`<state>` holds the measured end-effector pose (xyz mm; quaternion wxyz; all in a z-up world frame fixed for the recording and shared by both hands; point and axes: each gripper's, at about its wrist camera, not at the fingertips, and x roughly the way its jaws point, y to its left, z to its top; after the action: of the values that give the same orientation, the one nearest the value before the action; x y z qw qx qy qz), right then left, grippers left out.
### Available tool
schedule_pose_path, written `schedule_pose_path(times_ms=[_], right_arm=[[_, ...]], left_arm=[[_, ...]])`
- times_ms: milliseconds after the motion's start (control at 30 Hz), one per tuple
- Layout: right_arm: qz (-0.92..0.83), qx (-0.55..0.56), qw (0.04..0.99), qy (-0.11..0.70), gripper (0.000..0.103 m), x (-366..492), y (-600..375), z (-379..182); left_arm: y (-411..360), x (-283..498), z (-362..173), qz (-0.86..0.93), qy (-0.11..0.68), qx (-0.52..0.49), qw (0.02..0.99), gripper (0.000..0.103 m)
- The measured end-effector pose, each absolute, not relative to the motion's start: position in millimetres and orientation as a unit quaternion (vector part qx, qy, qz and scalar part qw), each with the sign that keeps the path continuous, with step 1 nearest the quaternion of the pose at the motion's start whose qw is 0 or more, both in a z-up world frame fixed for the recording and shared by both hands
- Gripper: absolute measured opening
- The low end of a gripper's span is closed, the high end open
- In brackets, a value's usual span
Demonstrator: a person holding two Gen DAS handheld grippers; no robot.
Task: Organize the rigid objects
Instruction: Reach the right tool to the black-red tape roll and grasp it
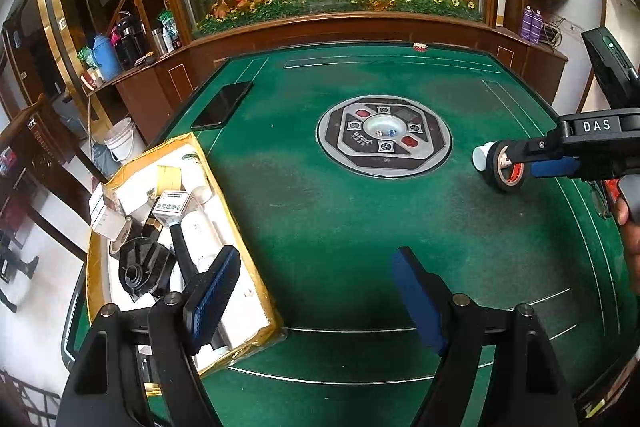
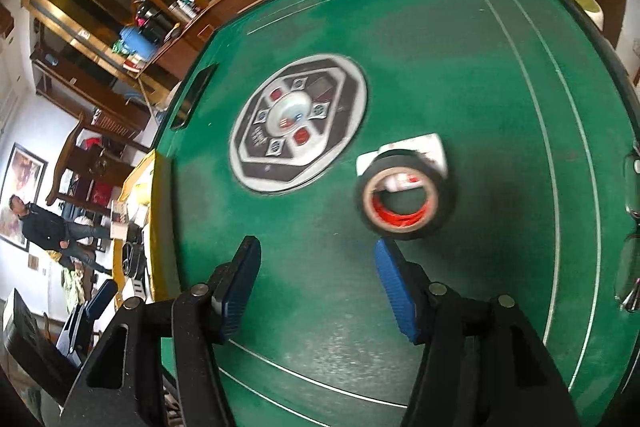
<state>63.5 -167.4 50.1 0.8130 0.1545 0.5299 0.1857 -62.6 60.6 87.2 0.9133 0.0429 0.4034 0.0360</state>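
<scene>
You are working over the green table point(image 1: 360, 247), and its felt is giving the loose things little to stop them if nudged. The yellow-edged box point(image 1: 256, 301) is sitting at the table's left corner, already crowded with white tubes, small cartons and a black plastic part point(image 1: 146, 269); anything dropped in carelessly is likely to land on top and tip over the low rim.

Your left gripper point(image 1: 316, 291) is hanging wide open and empty beside the box, one pad over its edge, so a careless swing could be knocking the contents.

Your right gripper point(image 2: 316, 291) is open with nothing between the pads, and its right pad is sitting just beside the black tape roll point(image 2: 406, 201). The roll is lying on the felt right of the centre panel, against a white tube point(image 2: 416, 149) behind it. The view is blurring, so you are probably arriving fast: you could be pushing the roll away or pinching only its rim, and it could be slipping out.
</scene>
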Motion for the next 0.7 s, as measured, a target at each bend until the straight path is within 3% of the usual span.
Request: schedule_pose_path(times_ms=[300, 700], right_arm=[[0.144, 0.140, 0.839, 0.506, 0.075, 76, -189, 59], [0.119, 0.085, 0.844, 0.516, 0.076, 99, -183, 37]], left_arm=[[67, -72, 88, 0.049, 0.402, 0.033, 0.914, 0.082], [68, -83, 89, 0.051, 0.404, 0.033, 0.913, 0.083]])
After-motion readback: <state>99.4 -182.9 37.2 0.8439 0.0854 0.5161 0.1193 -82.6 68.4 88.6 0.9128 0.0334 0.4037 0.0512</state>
